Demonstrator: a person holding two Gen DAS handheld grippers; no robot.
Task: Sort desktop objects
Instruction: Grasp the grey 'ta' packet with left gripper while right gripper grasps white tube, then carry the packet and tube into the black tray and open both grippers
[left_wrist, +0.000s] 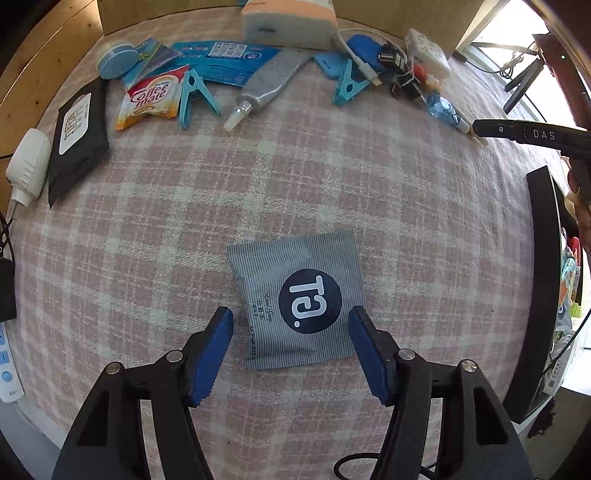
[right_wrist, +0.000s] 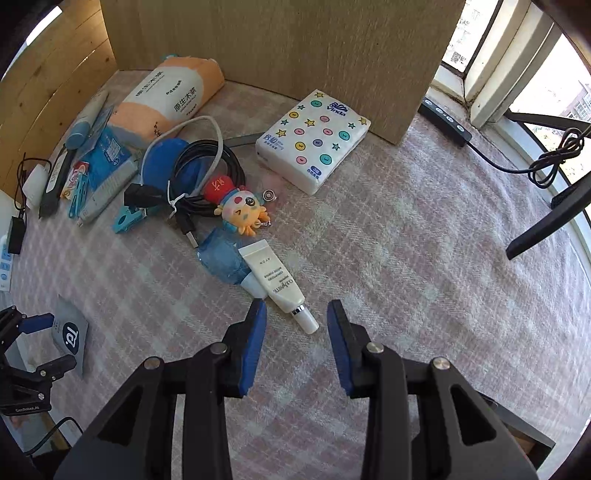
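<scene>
Tea sachet (left_wrist: 295, 301): one, grey pinstriped, flat on pink plaid tablecloth (left_wrist: 332, 177), near front edge; roughly square, edges slightly skewed to the weave, dark round logo face up, lettering reading sideways. Between blue pads of left gripper (left_wrist: 291, 319), jaws spread to either side; right pad at sachet's edge, left pad just clear, contact not certain. Cream tube (right_wrist: 279, 282): one, white, long axis diagonal, cap end pointing toward right gripper (right_wrist: 296, 314); cap tip lying between that gripper's half-spread jaws, pads apart from it. Blue translucent pouch (right_wrist: 221, 258): one, touching tube. Clothes pegs, teal: two (left_wrist: 192, 98) (left_wrist: 349, 86). Coffee creamer sachet (left_wrist: 151, 99): one. Grey tube (left_wrist: 269, 83): one, nozzle toward front. Tissue packs: two, one spotted (right_wrist: 314, 140), one orange-and-white (right_wrist: 173, 99). Plush keychain (right_wrist: 240, 210): one. Coiled black cable (right_wrist: 207, 173): one. Black packet (left_wrist: 79, 140): one.
</scene>
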